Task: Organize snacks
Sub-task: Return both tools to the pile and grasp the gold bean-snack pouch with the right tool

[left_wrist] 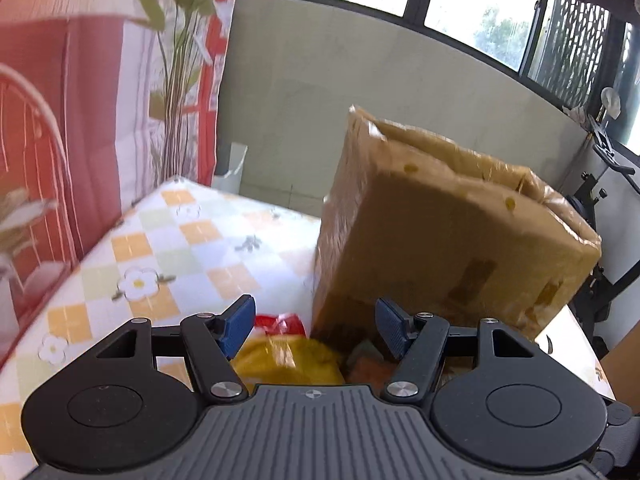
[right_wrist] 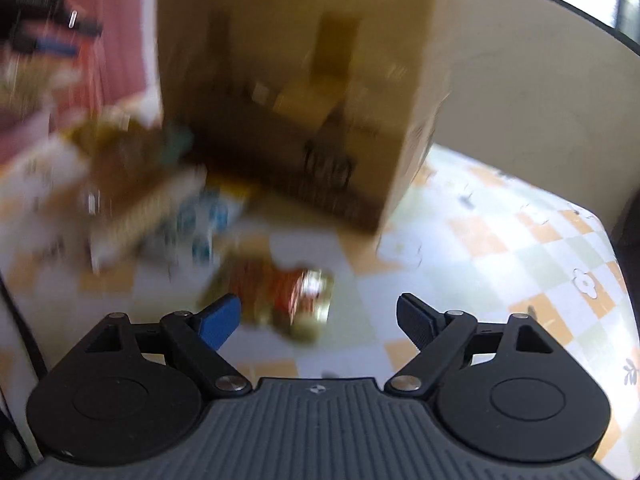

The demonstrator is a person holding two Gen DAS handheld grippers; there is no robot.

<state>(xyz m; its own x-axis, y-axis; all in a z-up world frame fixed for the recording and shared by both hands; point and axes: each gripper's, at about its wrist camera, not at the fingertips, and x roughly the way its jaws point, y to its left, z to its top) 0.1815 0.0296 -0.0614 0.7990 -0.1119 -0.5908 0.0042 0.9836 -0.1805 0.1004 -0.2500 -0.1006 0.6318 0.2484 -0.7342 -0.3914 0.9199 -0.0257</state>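
A taped cardboard box point(left_wrist: 440, 232) stands on the checked tablecloth point(left_wrist: 180, 248). My left gripper point(left_wrist: 316, 324) is open just in front of the box's near corner, above a yellow snack bag point(left_wrist: 288, 360) with a red top. The right wrist view is blurred. In it the same cardboard box point(right_wrist: 296, 92) fills the upper middle, and my right gripper point(right_wrist: 318, 320) is open over a red and gold snack packet point(right_wrist: 288, 300) lying on the cloth. Several more snack packs point(right_wrist: 160, 208), brown, white and blue, lie left of the box. Nothing is held by either gripper.
A red and white floral curtain point(left_wrist: 80, 100) hangs left of the table. A pale wall and windows point(left_wrist: 460, 8) lie behind the box. Black exercise equipment point(left_wrist: 608, 200) stands at the right. Bare checked cloth point(right_wrist: 520, 248) stretches right of the box.
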